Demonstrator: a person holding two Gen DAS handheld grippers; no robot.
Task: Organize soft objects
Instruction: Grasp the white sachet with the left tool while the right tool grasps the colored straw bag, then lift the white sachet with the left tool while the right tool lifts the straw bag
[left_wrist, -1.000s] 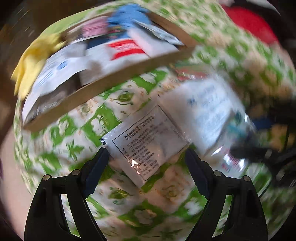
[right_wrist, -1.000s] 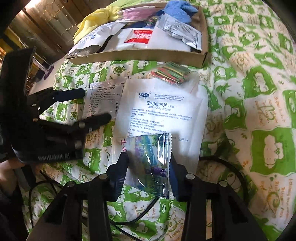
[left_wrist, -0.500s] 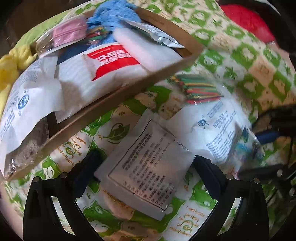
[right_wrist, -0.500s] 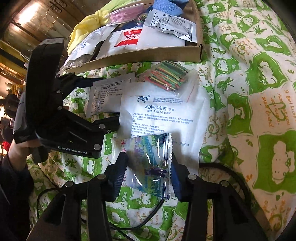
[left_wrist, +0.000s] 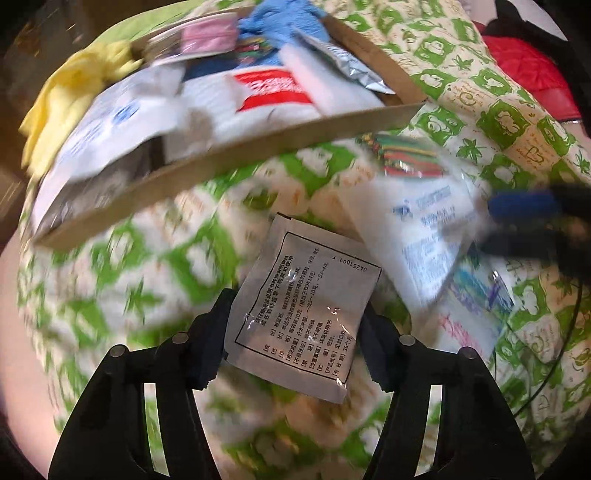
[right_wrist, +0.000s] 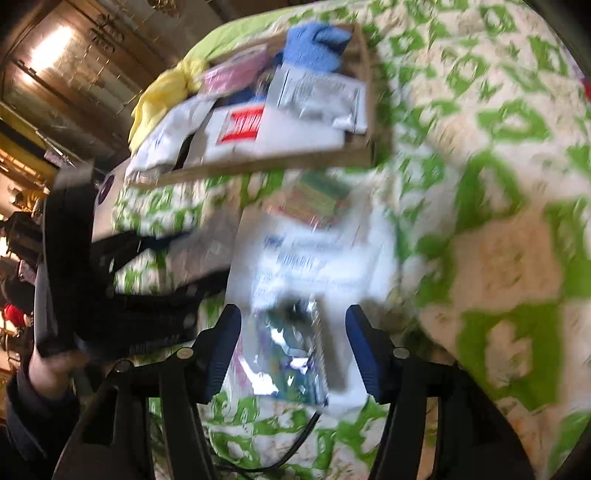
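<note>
My left gripper is shut on a white sachet with black printed text and holds it above the green-and-white patterned cloth. The cardboard box with soft packets, a blue cloth and a yellow cloth lies beyond it. My right gripper is open around a shiny clear packet that lies on a large white gauze packet. The box also shows in the right wrist view, with the left gripper's fingers at the left.
A bag of coloured sticks lies by the box's near corner. A red item sits at the far right. A black cable runs under my right gripper. Wooden furniture stands behind the bed.
My left gripper has closed on the white sachet and lifted it off the cloth. My right gripper has moved in closer over the shiny packet, still open.
</note>
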